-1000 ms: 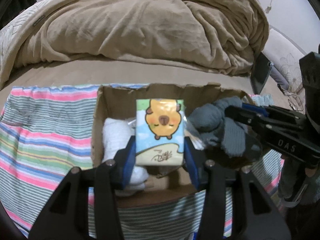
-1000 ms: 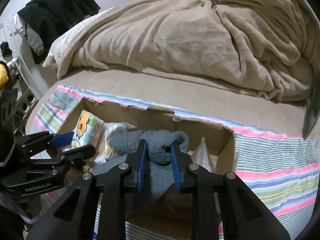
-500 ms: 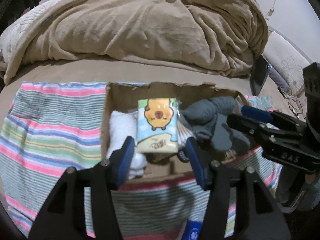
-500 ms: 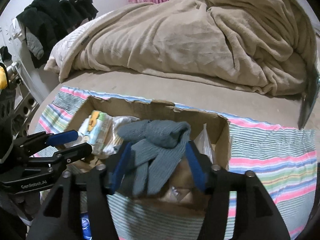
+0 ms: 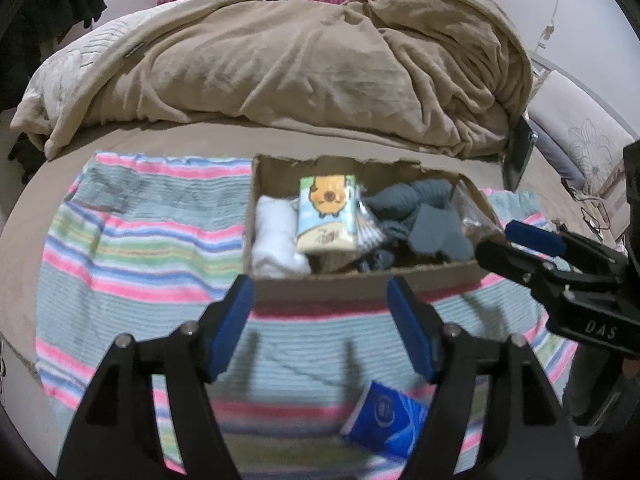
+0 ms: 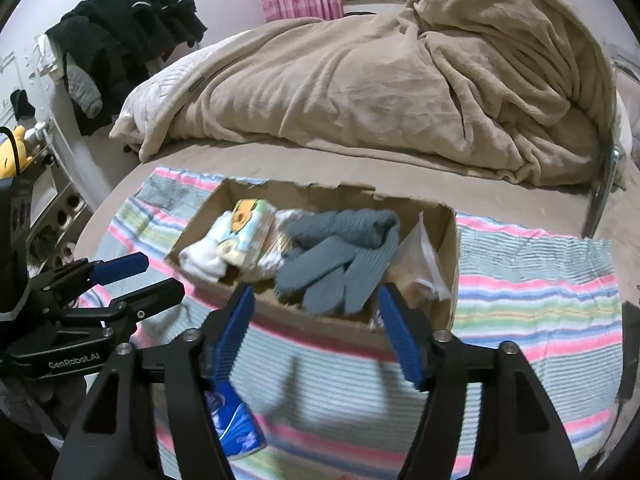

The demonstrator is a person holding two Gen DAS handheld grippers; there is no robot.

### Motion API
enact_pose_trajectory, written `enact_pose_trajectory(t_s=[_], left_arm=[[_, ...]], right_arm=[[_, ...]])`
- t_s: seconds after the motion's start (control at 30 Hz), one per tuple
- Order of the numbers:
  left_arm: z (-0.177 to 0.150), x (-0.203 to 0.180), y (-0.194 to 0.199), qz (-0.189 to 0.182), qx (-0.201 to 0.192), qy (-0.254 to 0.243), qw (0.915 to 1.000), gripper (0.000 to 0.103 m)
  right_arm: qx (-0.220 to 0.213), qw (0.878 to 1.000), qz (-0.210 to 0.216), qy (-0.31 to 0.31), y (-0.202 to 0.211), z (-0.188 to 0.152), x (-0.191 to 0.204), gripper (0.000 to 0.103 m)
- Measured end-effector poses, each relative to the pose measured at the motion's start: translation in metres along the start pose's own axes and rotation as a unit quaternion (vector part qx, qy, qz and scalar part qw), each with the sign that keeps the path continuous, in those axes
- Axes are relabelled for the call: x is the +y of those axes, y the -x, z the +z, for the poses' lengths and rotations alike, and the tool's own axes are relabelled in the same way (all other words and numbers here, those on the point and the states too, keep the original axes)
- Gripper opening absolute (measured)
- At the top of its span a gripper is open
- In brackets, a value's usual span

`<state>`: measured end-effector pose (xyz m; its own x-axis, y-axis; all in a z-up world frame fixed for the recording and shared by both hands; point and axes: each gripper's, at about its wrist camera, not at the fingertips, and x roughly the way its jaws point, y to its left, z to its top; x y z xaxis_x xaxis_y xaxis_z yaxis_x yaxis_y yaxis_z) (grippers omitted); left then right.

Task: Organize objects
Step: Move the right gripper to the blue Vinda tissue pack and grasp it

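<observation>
An open cardboard box [image 5: 360, 280] [image 6: 450, 240] sits on a striped towel [image 5: 140, 240] [image 6: 520, 300] on the bed. In it stand a tissue pack with a cartoon animal [image 5: 326, 214] [image 6: 244, 224], white socks [image 5: 276, 236] [image 6: 202, 260], grey gloves [image 5: 424, 216] [image 6: 340, 260] and a clear plastic bag [image 6: 424, 256]. My left gripper [image 5: 322, 328] is open and empty, just in front of the box. My right gripper [image 6: 314, 328] is open and empty, before the box's near wall. A blue packet [image 5: 386, 416] [image 6: 232, 420] lies on the towel below the grippers.
A rumpled tan blanket [image 5: 300, 68] [image 6: 380, 80] fills the bed behind the box. Dark clothes [image 6: 120, 40] hang at the left wall. A metal bed-frame piece [image 5: 520, 152] stands at the right edge.
Both grippers opened and let go: the left released the tissue pack, the right the grey gloves, both now resting in the box. Both grippers drew back toward me.
</observation>
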<state>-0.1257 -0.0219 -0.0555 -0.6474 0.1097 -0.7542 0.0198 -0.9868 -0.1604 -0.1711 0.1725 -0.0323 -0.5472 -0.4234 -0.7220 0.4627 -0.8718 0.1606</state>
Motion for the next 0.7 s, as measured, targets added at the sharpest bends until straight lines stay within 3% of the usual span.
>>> enact_pose_trajectory(t_s=[0.7], left_arm=[[-0.059,0.013,0.036,0.004,0.012,0.019,0.9997,0.071]], right_arm=[[0.029,0.999,0.006,0.013,0.016,-0.048,0.035,0.073]])
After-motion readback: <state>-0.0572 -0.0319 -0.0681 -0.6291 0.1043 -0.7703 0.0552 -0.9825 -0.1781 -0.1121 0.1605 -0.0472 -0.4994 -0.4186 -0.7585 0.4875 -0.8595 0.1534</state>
